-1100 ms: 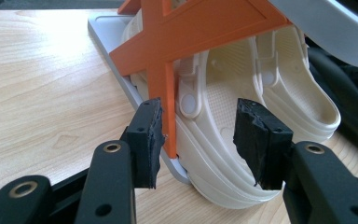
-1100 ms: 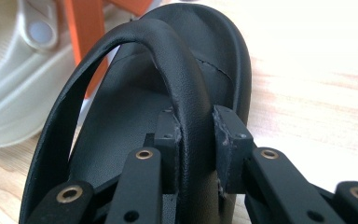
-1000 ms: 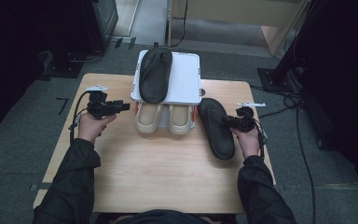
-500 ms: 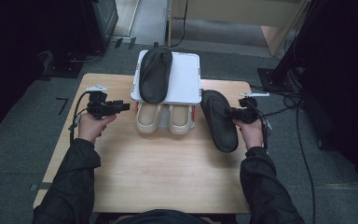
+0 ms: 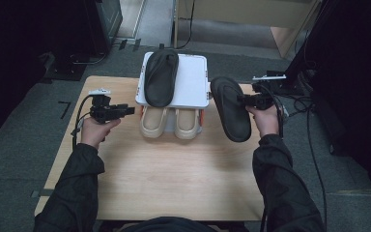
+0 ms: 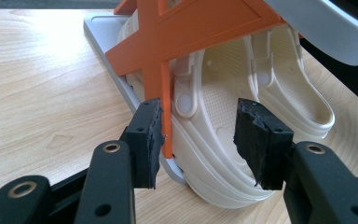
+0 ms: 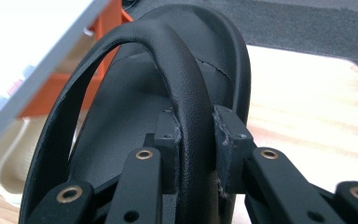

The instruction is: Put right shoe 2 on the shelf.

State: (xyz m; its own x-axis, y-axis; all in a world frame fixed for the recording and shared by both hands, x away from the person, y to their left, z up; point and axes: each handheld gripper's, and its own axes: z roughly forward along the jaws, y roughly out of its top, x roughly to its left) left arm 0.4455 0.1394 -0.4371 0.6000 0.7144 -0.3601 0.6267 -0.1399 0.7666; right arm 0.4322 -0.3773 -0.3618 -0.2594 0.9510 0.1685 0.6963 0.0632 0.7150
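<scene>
Right tool (image 5: 245, 99) raised, clamping black sandal (image 5: 229, 115), left tool (image 5: 128, 110) open, wooden table (image 5: 174, 179), grey carpet (image 5: 24, 159)

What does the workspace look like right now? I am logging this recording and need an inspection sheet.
Surface: pale wooden table, bare in front.
Job's things: black strapped sandal held in the air; matching black sandal on the white top shelf of an orange-framed rack; cream clogs on the shelf below.
Clutter: nothing seen.
Grippers: right gripper, jaws clamped on the sandal's strap; left gripper, jaws open, beside the rack.
Cables: one trails from each gripper; more on the floor at right.
Surroundings: grey carpet, dark furniture.
</scene>
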